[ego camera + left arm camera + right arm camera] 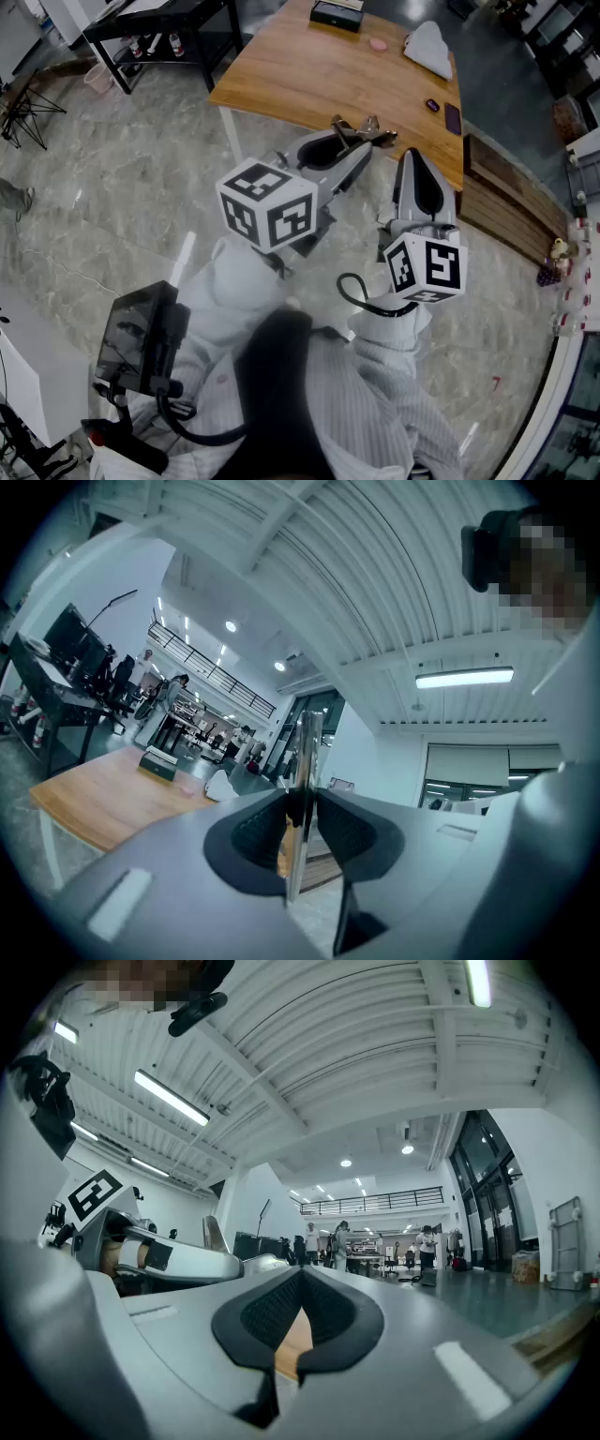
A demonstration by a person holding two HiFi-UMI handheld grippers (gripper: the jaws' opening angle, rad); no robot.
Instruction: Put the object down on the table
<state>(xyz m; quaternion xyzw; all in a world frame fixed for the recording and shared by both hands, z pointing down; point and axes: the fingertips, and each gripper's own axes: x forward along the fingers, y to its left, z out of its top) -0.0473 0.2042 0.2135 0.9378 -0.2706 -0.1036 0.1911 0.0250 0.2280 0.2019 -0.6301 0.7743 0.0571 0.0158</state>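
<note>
You hold a thin, shiny metal object (362, 129) in your left claw (364, 141), up in the air by the near edge of the wooden worktop (309, 70) and not resting on it. In the left gripper view the piece stands upright as a flat, bright strip, with the dark ribbed pads (258, 832) pressed narrowly against both of its sides. Its full shape cannot be made out.

The worktop is warm, smooth-grained wood on pale legs. A black box (337, 13), a small pink disc (378, 43), a crumpled white cloth (429, 47) and a dark phone (453, 118) lie well apart along its far and right sides, with bare wood between them and the near edge. Below you, the floor (131, 197) is grey, veined and glossy. A black desk (164, 21) stands to the upper left.

Your right claw (410, 155) is just beside the left one, its tips pointing toward the worktop edge. Its jaws are closed, tip to tip, with nothing between them. Each claw carries a white cube (267, 204) printed with black square markers.
</note>
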